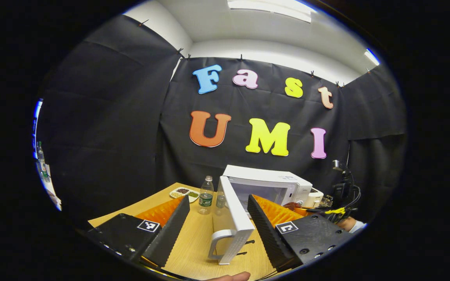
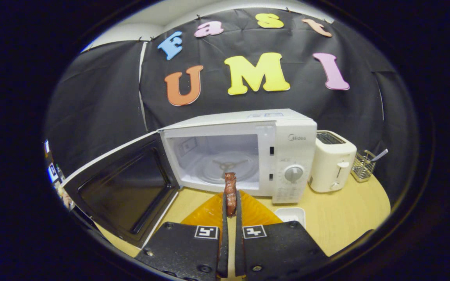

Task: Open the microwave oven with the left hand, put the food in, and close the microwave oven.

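Observation:
The white microwave (image 2: pixel 291 136) stands open, its door (image 2: pixel 123 187) swung out to the left and its cavity (image 2: pixel 217 160) showing a glass turntable. My right gripper (image 2: pixel 231 195) is shut on a small reddish-brown piece of food (image 2: pixel 230 181), held upright just in front of the cavity opening. In the left gripper view the door (image 1: pixel 231 210) appears edge-on with its white handle (image 1: pixel 222 246) between the fingers of my left gripper (image 1: pixel 219 198), which is open. Whether a finger touches the handle I cannot tell. The microwave body (image 1: pixel 272 183) lies beyond.
A cream toaster (image 2: pixel 332 160) and a wire basket (image 2: pixel 363 166) stand right of the microwave. A small white dish (image 2: pixel 291 214) sits on the wooden table (image 2: pixel 346 218). A water bottle (image 1: pixel 206 195) and a divided tray (image 1: pixel 184 192) stand left of the door. A sleeve (image 1: pixel 354 225) shows at the right.

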`<state>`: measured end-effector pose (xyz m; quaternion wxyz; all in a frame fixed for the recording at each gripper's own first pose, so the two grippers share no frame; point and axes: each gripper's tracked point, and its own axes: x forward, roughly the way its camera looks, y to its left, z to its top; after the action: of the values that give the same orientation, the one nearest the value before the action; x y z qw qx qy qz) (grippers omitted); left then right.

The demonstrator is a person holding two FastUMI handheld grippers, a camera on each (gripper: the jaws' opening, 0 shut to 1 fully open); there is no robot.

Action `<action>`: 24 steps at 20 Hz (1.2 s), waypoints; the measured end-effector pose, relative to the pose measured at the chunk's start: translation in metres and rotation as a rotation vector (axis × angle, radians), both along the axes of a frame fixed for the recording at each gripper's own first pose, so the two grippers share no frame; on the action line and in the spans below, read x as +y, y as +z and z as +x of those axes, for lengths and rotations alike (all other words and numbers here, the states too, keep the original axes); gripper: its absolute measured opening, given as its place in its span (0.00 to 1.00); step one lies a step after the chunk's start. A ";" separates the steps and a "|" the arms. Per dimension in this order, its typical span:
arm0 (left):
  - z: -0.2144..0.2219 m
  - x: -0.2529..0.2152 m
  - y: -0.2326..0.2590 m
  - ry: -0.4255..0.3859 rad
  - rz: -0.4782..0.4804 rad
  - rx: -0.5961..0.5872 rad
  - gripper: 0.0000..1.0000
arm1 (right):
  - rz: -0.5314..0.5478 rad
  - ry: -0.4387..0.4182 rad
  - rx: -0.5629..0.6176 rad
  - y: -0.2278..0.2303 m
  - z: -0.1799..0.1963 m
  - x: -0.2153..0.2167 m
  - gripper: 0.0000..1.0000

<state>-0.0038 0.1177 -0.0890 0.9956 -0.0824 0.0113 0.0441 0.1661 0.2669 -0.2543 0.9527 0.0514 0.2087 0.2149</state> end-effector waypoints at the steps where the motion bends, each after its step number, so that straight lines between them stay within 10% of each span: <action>1: 0.000 -0.002 -0.003 -0.011 -0.012 0.002 0.92 | 0.012 -0.011 -0.009 -0.002 0.007 0.011 0.10; 11: -0.001 0.030 -0.040 0.029 -0.003 0.092 0.92 | 0.283 -0.123 -0.026 -0.014 0.083 0.121 0.10; 19: 0.000 0.042 -0.045 0.063 0.020 0.096 0.92 | 0.657 -0.424 0.115 -0.050 0.157 0.098 0.10; 24: 0.011 0.037 -0.054 0.061 0.019 0.117 0.92 | 0.782 -0.466 0.250 -0.082 0.169 0.120 0.02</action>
<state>0.0075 0.1551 -0.1429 0.9921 -0.0706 0.0665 0.0793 0.3355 0.3873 -0.3362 0.8524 0.4771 0.2081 0.0497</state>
